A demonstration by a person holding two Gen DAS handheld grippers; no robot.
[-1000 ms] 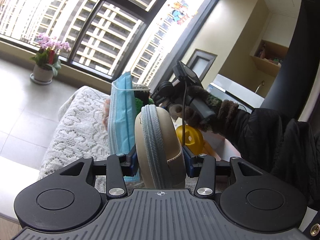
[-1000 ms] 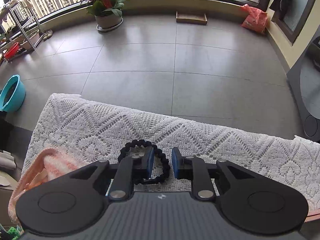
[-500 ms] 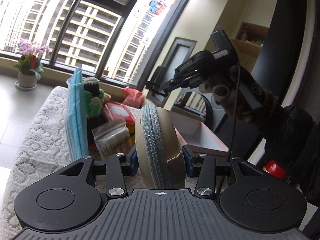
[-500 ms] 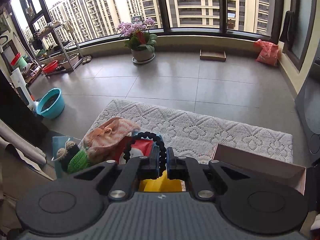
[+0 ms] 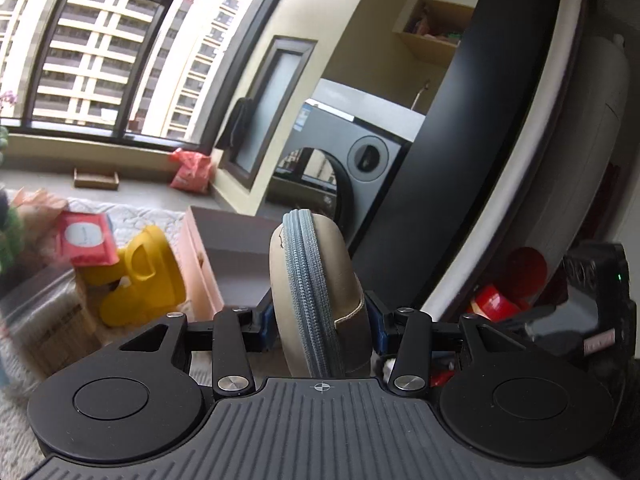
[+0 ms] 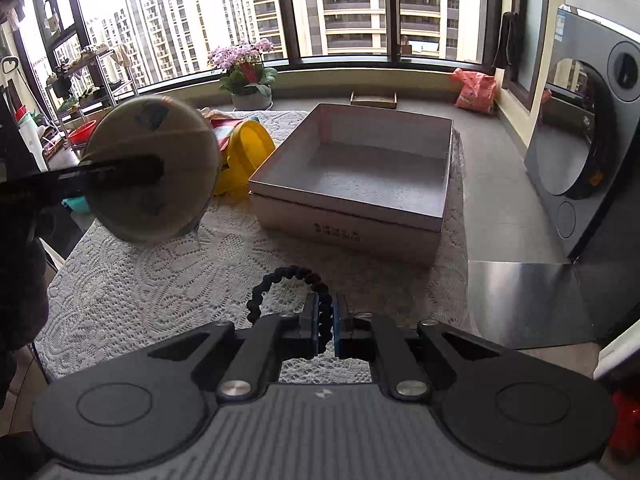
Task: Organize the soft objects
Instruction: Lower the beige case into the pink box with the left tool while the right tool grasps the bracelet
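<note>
Right gripper [image 6: 326, 330] clamped on black bead bracelet [image 6: 280, 280], over lace cloth [image 6: 160, 280]. Left gripper [image 5: 322, 326] clamped on round zip pouch [image 5: 316, 288], held edge-up left of open cardboard box [image 6: 436, 228], which looks empty. Yellow toy [image 6: 250, 148] just beside box's left wall; washing machine [image 6: 588, 140] far right.

box [image 6: 400, 216]: open-topped and bare inside, clear from above
lace cloth [image 6: 168, 280]: wide bare stretch in front of the box
left of box: yellow toy [image 6: 248, 152] just beside its wall, red packet [image 5: 86, 238] and other clutter behind it
round case [image 6: 154, 168]: hangs in the air over the cloth's left part
right of table: washer [image 6: 592, 140] near the edge
</note>
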